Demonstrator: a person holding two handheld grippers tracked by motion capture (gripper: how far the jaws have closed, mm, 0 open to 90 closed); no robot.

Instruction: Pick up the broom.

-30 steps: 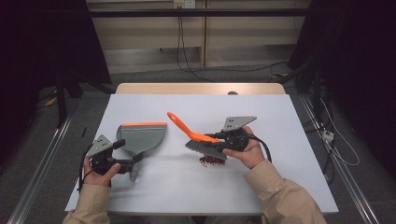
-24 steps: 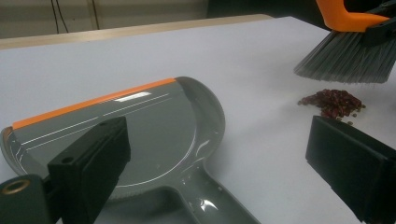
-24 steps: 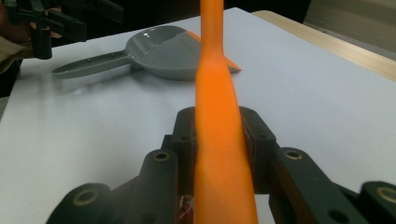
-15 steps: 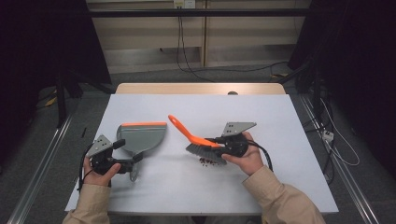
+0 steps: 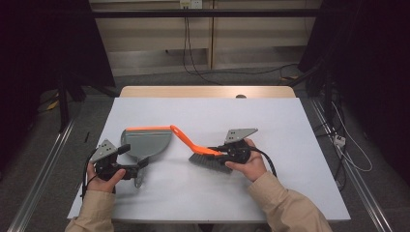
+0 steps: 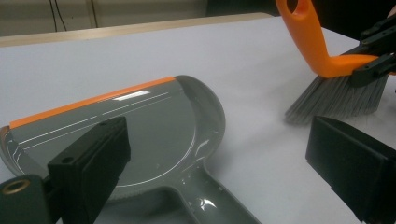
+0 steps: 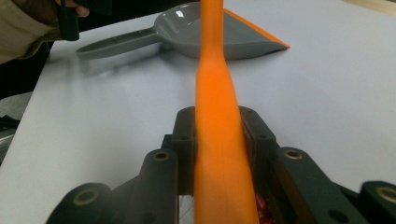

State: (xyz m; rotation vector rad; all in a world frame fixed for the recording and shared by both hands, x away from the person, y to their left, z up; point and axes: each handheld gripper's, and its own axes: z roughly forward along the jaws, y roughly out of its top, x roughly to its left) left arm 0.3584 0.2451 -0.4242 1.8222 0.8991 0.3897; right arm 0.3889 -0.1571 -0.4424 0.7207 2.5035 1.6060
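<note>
My right tongs (image 5: pixel 218 151) clamped the brush's (image 5: pixel 205 157) smooth orange plastic handle, grey bristles on the matte white worktop (image 5: pixel 290 125). At its nine o'clock lay the glossy grey dustpan (image 5: pixel 146 142), orange-lipped; my left tongs (image 5: pixel 141 157) gaped around its handle.

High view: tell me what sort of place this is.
Probably a lab or recording workspace, not a home: a bare white table on a metal-railed floor, dark curtains at both sides, and loose cables trailing from a wall outlet behind.
</note>
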